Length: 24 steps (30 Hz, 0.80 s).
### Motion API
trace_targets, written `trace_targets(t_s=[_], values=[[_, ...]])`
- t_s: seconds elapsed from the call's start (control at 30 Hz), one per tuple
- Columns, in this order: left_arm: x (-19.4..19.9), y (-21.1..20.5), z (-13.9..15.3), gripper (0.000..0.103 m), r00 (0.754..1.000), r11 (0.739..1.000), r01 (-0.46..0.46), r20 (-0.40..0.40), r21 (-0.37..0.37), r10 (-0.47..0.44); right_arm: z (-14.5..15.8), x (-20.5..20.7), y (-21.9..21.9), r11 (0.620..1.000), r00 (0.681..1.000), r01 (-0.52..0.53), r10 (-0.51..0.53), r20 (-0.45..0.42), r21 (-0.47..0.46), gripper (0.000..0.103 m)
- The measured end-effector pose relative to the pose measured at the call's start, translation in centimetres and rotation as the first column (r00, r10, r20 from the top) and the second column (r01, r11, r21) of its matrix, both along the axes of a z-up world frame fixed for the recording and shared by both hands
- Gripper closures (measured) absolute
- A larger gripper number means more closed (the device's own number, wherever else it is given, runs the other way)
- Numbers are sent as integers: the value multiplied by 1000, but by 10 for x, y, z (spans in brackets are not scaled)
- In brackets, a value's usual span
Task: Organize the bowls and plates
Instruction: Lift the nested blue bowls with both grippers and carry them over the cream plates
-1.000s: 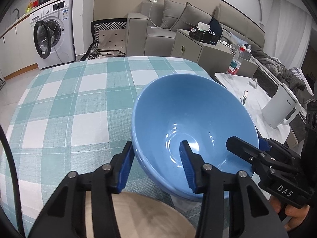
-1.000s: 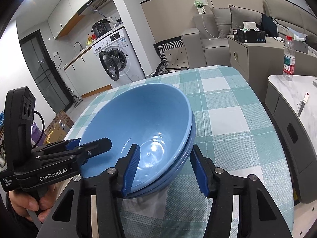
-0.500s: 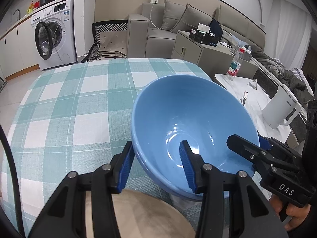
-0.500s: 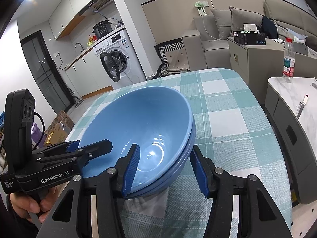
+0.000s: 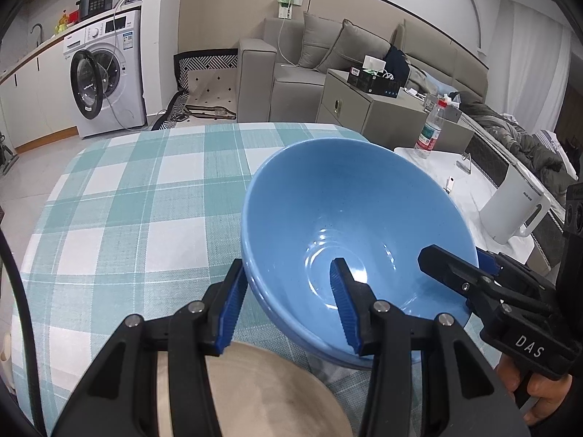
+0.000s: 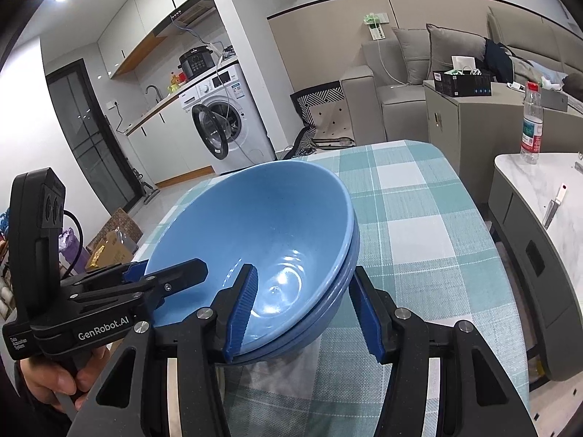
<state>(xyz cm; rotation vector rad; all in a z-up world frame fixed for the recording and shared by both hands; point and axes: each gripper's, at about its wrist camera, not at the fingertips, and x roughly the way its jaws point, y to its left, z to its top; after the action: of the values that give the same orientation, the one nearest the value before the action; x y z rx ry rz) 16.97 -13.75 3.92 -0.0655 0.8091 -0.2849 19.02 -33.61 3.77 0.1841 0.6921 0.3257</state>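
Observation:
A stack of nested blue bowls [image 5: 349, 218] is held tilted above the checked tablecloth [image 5: 138, 196]. My left gripper [image 5: 288, 306] is shut on the stack's near-left rim, one finger inside and one outside. My right gripper [image 6: 302, 309] is shut on the opposite rim in the same way; the stack also shows in the right wrist view [image 6: 262, 233]. The right gripper appears at the right of the left wrist view [image 5: 473, 276], and the left gripper at the left of the right wrist view [image 6: 153, 280]. A beige plate [image 5: 262, 393] lies on the table below my left gripper.
The table's right edge [image 6: 484, 225] drops beside a grey cabinet and a white marble counter [image 6: 546, 178] with a water bottle [image 6: 531, 123]. A white kettle [image 5: 513, 211] stands on that counter. A washing machine [image 5: 105, 76] and a sofa stand beyond the table.
Both grippers have lifted the bowl stack slightly, keeping their grip on the rim; the table surface has dropped lower in both views.

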Motion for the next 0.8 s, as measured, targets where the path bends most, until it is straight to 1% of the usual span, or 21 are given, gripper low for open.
trace_targets(t_s=[0.2,0.4,0.63,0.8], values=[[-7,4,9,57,999,1000,-18,31,-3,18,10,-6,5,1000,1000,-12,12,22,-5,49],[-17,11,15,57,998,999,-48,48,-11,48,17,-12,9,999,999,-28,27,40,17,49],[-27,22,19,57,995,996,-78,63,-38,81,27,-20,20,999,997,-51,51,61,7,49],[-36,27,25,57,991,995,-97,85,-35,100,34,-27,26,998,995,-67,67,77,5,49]])
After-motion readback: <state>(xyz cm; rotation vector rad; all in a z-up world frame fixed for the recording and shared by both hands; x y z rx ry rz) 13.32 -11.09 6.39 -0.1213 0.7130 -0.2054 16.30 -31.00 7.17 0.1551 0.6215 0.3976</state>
